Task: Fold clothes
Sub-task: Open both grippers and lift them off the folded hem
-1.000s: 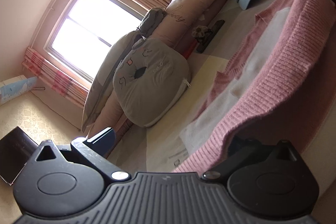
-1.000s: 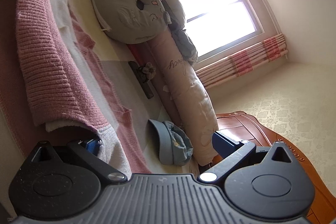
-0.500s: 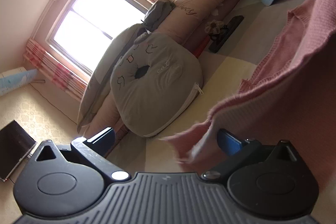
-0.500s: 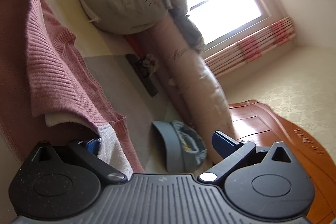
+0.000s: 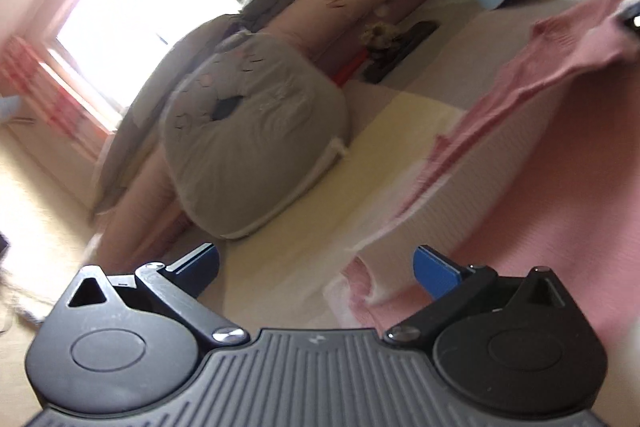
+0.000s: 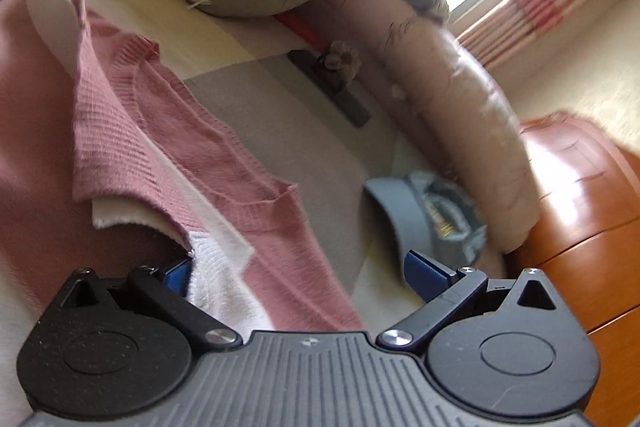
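- The left claw [image 5: 316,261] is wide open, with nothing between its two blue tips.
- The pink sweater [image 5: 552,195] lies on the bed [image 5: 408,131], just beside the left claw's right tip.
- A white hem [image 5: 404,223] runs along the sweater's near edge, and a loose pink corner curls up by the open claw.
- The far end of the sweater is lifted off the bed, up toward the right edge of the left camera's view.
- The right claw [image 6: 296,271] is also spread wide.
- Its left tip [image 6: 176,273] is tucked partly under white and pink cloth of the sweater [image 6: 224,143]. I cannot tell if it pinches the cloth.
- In the right camera's view the sweater hangs in folds, with one flap lifted and the white lining showing under it.
- A gray round cushion [image 5: 256,147] with a cat face sits at the far edge of the bed.
- A long pink pillow [image 6: 452,99] runs along that same far edge, beside the cushion.
- A blue cap [image 6: 424,211] lies on the bed near the end of the long pillow, apart from the sweater.
- A small dark thing [image 6: 332,83] lies on the bed close to the long pillow. It is too blurry to name.
- A bright window [image 5: 144,11] with pink striped curtains is behind the pillows.
- A brown wooden cabinet [image 6: 580,195] stands past the bed's corner.
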Available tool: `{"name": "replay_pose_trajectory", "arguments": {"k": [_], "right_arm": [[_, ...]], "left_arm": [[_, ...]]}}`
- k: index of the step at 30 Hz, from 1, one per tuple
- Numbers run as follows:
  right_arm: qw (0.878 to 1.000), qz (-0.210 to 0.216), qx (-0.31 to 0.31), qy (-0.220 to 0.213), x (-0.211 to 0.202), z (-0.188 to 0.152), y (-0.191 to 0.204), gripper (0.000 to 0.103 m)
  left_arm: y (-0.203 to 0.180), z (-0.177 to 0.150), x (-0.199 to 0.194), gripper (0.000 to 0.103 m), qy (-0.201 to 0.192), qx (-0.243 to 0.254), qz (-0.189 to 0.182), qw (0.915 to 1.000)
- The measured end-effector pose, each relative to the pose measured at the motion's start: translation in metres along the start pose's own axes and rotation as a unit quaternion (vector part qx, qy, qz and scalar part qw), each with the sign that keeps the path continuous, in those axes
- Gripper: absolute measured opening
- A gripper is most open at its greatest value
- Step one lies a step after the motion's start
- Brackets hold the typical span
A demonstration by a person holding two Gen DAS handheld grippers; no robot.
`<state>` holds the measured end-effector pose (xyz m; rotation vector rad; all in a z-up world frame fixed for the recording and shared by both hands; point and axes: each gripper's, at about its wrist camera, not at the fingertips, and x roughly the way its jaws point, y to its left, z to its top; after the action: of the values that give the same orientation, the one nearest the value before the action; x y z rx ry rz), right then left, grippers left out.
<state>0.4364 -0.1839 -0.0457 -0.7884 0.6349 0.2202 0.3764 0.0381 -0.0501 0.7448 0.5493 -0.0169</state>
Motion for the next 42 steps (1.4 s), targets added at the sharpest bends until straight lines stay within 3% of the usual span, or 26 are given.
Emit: {"name": "replay_pose_trajectory", "arguments": {"k": [7, 15, 20, 27, 34, 38, 42], "right_arm": [[0.988, 0.115, 0.097, 0.028, -0.039, -0.004, -0.015, 0.103], [0.981, 0.145, 0.122, 0.051, -0.087, -0.021, -0.012, 0.103], [0.982, 0.129, 0.110, 0.079, -0.088, -0.034, -0.009, 0.103], [0.986, 0.095, 0.080, 0.108, -0.068, -0.058, -0.019, 0.103], [0.985, 0.124, 0.108, 0.057, -0.046, -0.070, -0.070, 0.103], [0.969, 0.155, 0.186, 0.047, -0.016, -0.086, -0.109, 0.103], [0.933, 0.191, 0.300, 0.062, 0.025, -0.117, -0.144, 0.103]], "left_arm": [[0.022, -0.032, -0.055, 0.102, -0.019, -0.006, -0.088, 0.9959], [0.051, -0.069, -0.098, 0.102, 0.010, -0.078, -0.144, 0.9865], [0.052, -0.069, -0.103, 0.102, 0.030, -0.129, -0.171, 0.9763], [0.037, -0.048, -0.123, 0.102, 0.001, -0.141, -0.157, 0.9775], [0.020, -0.031, -0.145, 0.102, 0.050, -0.174, -0.104, 0.9778], [0.011, -0.020, -0.150, 0.102, 0.075, -0.185, -0.081, 0.9765], [-0.001, -0.009, -0.149, 0.102, 0.104, -0.199, -0.069, 0.9719]]}}
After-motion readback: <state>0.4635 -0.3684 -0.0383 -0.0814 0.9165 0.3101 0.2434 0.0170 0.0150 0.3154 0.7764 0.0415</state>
